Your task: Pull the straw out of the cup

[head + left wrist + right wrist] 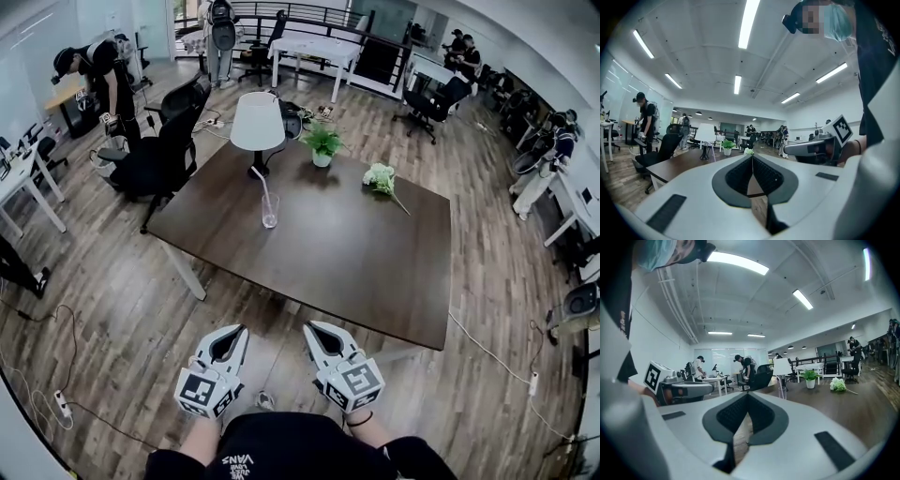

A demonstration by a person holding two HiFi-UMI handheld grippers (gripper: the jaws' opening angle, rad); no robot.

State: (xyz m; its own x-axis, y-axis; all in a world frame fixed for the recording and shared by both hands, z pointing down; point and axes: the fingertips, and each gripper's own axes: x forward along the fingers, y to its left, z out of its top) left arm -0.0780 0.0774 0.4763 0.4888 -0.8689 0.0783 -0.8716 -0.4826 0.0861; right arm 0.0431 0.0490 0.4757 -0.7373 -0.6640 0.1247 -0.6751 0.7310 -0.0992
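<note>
Head view, read from left to right. A black office chair [161,150] stands at the left corner of a dark wooden table [328,262]. On the far left part of the tabletop is a lamp [258,122] with a white shade. Just in front of its base stands a clear cup [270,212], upright, with the straw [260,183] inside it and leaning left. Further right are a small potted plant [322,143] and then a bunch of white flowers [380,176] lying flat. In the foreground, short of the near table edge, the left gripper [238,330] is level with its jaws pressed together on nothing. Just beside it, the right gripper [313,327] is likewise closed and empty. Both are well apart from the cup.
</note>
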